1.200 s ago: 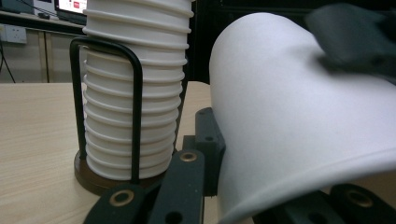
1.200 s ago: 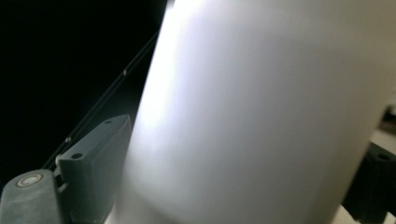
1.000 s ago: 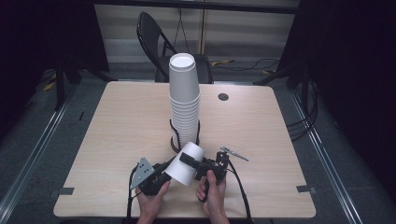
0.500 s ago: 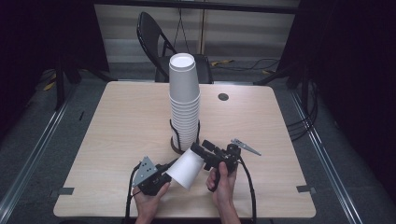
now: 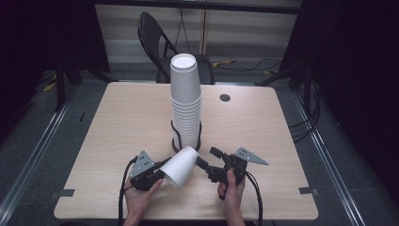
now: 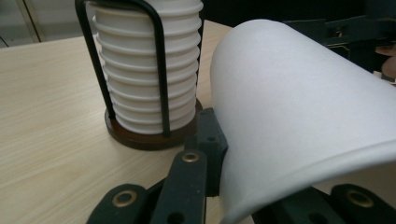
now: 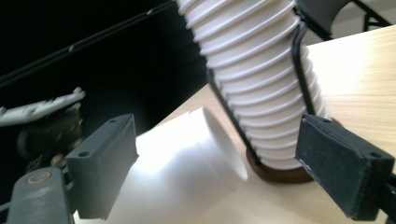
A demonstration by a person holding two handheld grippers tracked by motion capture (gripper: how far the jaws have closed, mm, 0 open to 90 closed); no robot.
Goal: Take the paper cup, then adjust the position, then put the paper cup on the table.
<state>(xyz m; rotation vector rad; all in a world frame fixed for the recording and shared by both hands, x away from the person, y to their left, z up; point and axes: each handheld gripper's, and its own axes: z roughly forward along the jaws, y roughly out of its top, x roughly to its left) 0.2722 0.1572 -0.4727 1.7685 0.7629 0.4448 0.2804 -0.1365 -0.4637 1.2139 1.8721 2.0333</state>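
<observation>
A light wooden table with rounded corners [image 5: 117, 122] holds a tall stack of white paper cups [image 5: 185, 101]. The stack stands in a black wire holder with a round dark base [image 6: 140, 135]. A small round black cap [image 5: 225, 98] sits near the far edge.

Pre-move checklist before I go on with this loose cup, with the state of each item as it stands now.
1. Left gripper shut on loose cup: ok.
2. Right gripper open, jaws clear of the cup: ok.
3. Cup apart from the cup stack: ok.
4. Stack upright in its black wire holder: ok.
5. Cup rim undamaged: cannot tell.
6. Table bare left of the stack: ok.
</observation>
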